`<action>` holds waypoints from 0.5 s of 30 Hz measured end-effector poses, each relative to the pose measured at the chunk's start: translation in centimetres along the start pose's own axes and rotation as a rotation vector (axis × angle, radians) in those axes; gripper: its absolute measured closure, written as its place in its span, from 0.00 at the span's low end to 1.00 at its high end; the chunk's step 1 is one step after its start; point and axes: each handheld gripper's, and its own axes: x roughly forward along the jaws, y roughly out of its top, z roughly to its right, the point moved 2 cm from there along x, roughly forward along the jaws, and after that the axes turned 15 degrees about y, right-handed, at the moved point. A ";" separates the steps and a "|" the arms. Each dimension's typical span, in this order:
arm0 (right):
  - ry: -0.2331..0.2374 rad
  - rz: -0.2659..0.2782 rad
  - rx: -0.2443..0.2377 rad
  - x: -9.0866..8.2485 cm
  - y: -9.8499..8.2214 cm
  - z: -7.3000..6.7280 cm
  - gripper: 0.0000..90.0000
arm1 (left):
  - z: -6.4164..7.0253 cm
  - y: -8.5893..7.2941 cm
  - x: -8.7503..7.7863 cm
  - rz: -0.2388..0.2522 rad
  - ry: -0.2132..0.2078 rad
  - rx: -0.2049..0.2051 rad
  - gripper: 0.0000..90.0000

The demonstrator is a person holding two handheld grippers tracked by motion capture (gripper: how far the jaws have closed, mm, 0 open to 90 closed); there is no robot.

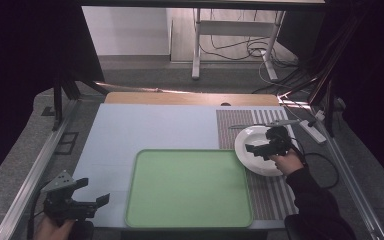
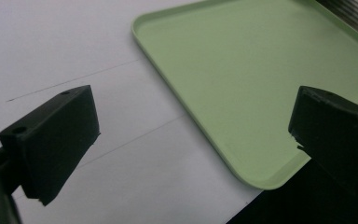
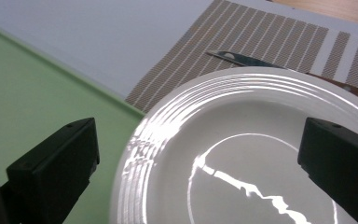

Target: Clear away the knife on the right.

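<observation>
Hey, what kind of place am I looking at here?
Probably a lab or recording workspace staged as a dining setup. A white plate and knife sit on a striped placemat beside a green tray, with cables on the floor behind and dark curtains around.

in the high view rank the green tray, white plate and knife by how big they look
1. green tray, largest by far
2. white plate, partly hidden by the right gripper
3. knife, a thin sliver behind the plate

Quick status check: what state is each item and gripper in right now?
Plate: empty, upright on the striped mat.
Tray: empty, flat on the table.
Knife: lying behind the plate.
Right gripper: open, over the plate.
Left gripper: open, holding nothing.
</observation>
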 end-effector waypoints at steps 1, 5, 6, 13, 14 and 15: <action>-0.007 -0.004 -0.003 0.3 0.1 0.3 0.00 | 0.0 0.0 0.0 0.000 -0.001 0.000 0.02; -0.032 -0.029 0.022 1.4 0.6 1.3 0.00 | 0.0 0.0 0.0 0.001 -0.003 -0.001 0.02; -0.037 -0.033 0.029 1.6 0.7 1.6 0.00 | 0.0 0.0 0.0 0.001 -0.003 -0.001 0.02; -0.052 -0.034 0.072 2.5 1.6 3.0 0.00 | 0.0 0.0 0.0 0.003 -0.006 0.000 0.02; -0.053 -0.032 0.080 2.6 1.8 3.2 0.00 | 0.0 0.0 0.0 0.003 -0.007 -0.001 0.02; -0.053 -0.032 0.086 2.7 1.9 3.4 0.00 | 0.0 0.0 0.0 0.003 -0.007 -0.001 0.02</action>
